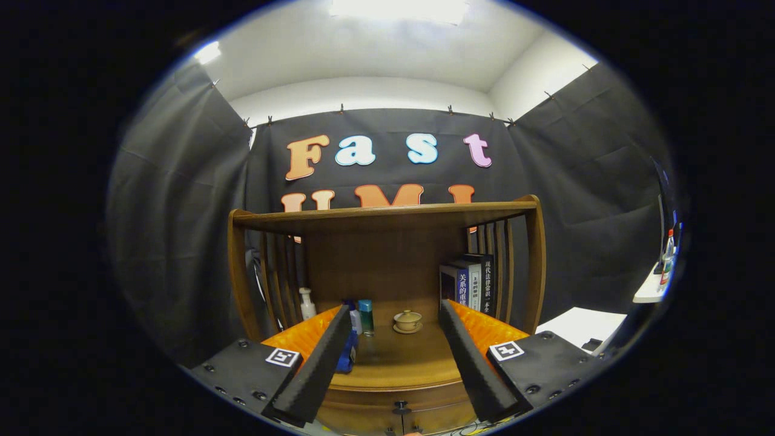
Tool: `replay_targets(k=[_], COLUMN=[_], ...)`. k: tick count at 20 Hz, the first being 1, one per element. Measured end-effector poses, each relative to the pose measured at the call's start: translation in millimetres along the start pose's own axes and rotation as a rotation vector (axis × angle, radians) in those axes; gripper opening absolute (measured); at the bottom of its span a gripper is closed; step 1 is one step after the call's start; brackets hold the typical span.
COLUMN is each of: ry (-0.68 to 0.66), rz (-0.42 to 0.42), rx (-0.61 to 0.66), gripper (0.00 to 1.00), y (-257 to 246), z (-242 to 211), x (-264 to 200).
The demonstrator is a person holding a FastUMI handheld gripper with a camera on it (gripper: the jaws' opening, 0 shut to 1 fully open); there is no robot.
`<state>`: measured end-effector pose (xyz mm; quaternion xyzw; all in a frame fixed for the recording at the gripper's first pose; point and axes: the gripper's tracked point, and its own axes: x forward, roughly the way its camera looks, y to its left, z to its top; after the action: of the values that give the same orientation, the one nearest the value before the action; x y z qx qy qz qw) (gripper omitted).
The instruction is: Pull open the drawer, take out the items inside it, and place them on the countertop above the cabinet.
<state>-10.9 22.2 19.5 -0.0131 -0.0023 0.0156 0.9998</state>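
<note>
Wooden drawer [396,412] closed; tongs [393,315] spread wide, nothing btwn fingers.

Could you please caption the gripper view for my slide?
Open gripper faces a wooden cabinet, its drawer knob untouched; lidded cup, bottles and books sit on the countertop.

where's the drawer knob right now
In the gripper view the drawer knob sits on the cabinet front just below the countertop, low between the open gripper fingers.
</note>
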Motion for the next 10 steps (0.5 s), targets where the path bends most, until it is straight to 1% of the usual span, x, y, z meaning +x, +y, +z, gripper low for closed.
replay_targets(k=[6,10], ry=[0.006,0.019], rz=[-0.006,-0.004], rx=[0.012,0.008], gripper=[0.98,0.98], y=[-6.5,-4.7], z=[-3.3,-14.6], x=[0.8,1.3])
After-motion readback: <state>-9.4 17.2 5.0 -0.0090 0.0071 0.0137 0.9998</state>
